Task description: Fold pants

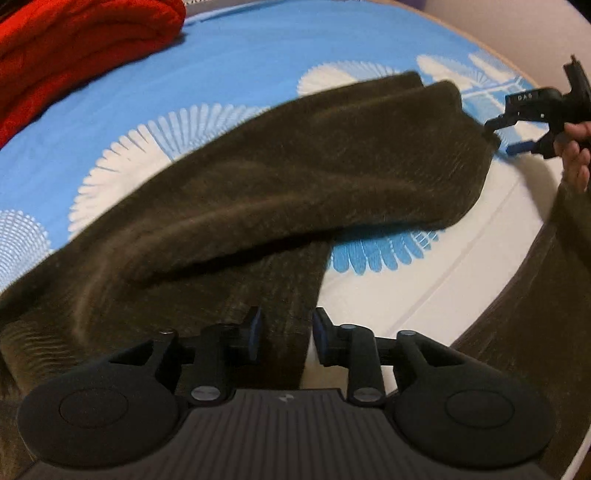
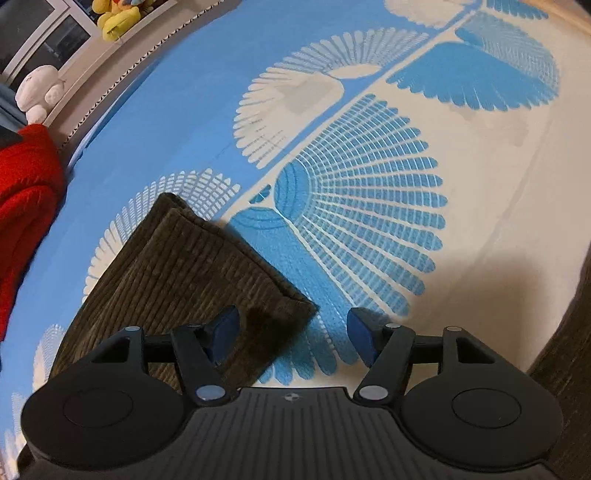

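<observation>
White letters, seemingly "DA5", stand on the right gripper (image 1: 503, 138), on its black body behind the fingers. A small pale emblem marks each gripper's ribbed base; neither is readable.

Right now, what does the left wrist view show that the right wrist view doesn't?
Left only: the pants' folded-over length, the other hand-held gripper at their far corner, and the person's hand.
Right only: a white plush and yellow plush on the headboard ledge.
Both: pants, blue-and-white bedsheet, red blanket.
</observation>
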Available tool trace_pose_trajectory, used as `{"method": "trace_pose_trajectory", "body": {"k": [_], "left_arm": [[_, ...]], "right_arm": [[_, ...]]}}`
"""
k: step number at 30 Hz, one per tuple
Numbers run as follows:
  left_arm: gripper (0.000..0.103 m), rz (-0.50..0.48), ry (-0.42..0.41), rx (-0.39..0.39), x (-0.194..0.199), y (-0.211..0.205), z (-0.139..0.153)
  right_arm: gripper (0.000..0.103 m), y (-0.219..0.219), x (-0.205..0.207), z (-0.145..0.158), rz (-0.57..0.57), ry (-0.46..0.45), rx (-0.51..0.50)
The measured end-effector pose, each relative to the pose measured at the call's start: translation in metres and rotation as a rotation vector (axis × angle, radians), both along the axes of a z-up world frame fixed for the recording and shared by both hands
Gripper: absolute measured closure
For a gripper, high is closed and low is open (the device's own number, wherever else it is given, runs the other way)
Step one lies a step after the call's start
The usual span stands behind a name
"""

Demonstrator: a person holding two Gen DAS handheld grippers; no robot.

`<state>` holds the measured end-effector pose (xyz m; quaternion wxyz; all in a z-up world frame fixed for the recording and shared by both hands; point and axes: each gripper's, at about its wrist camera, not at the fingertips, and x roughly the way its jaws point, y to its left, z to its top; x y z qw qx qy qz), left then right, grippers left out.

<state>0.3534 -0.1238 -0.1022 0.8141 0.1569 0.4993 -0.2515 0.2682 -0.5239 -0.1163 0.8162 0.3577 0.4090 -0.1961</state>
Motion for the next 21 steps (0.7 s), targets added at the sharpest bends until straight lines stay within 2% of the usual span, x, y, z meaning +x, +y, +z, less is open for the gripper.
{"method": "trace_pose_trajectory", "body": {"k": [1, 2, 3, 5, 6, 7, 11, 14, 15, 16, 18, 21], "left_arm": [[0.070, 0.001, 0.006, 0.007, -0.002, -0.004, -0.006], [0.070, -0.010, 0.008, 0.018, -0.002, -0.007, -0.010], [0.070, -0.028, -0.003, 0.034, -0.003, -0.009, -0.013], [0.074, -0.071, -0.066, 0.078, -0.010, -0.017, -0.016], [0.086, -0.072, -0.076, 0.087, -0.010, -0.017, -0.016], [0.089, -0.061, -0.075, 0.089, -0.009, -0.016, -0.016], [0.091, -0.061, -0.069, 0.053, -0.004, -0.011, -0.010], [0.091, -0.138, -0.094, -0.020, -0.016, -0.021, 0.007], [0.091, -0.182, -0.094, -0.066, -0.023, -0.026, 0.014], [0.091, -0.226, -0.092, -0.102, -0.032, -0.032, 0.018], [0.091, -0.294, -0.079, -0.139, -0.046, -0.048, 0.019], [0.088, -0.383, -0.021, -0.103, -0.070, -0.079, 0.004]], "right_arm": [[0.049, 0.003, 0.001, -0.001, -0.003, -0.002, -0.017], [0.067, 0.006, 0.002, -0.002, -0.003, 0.003, -0.047], [0.075, 0.006, 0.006, -0.003, 0.000, 0.012, -0.082], [0.082, 0.007, 0.008, -0.004, 0.017, 0.006, -0.111], [0.083, 0.008, 0.009, -0.005, 0.024, 0.004, -0.123], [0.085, 0.009, 0.010, -0.004, 0.029, 0.003, -0.131], [0.090, 0.004, 0.008, 0.008, 0.009, -0.067, -0.113], [0.090, -0.008, -0.001, 0.047, -0.014, -0.221, -0.114], [0.090, -0.015, -0.007, 0.068, -0.033, -0.276, -0.143], [0.090, -0.022, -0.014, 0.082, -0.058, -0.294, -0.187], [0.090, -0.042, -0.030, 0.095, -0.150, -0.240, -0.296], [0.090, -0.083, -0.055, 0.060, -0.332, -0.019, -0.302]]}}
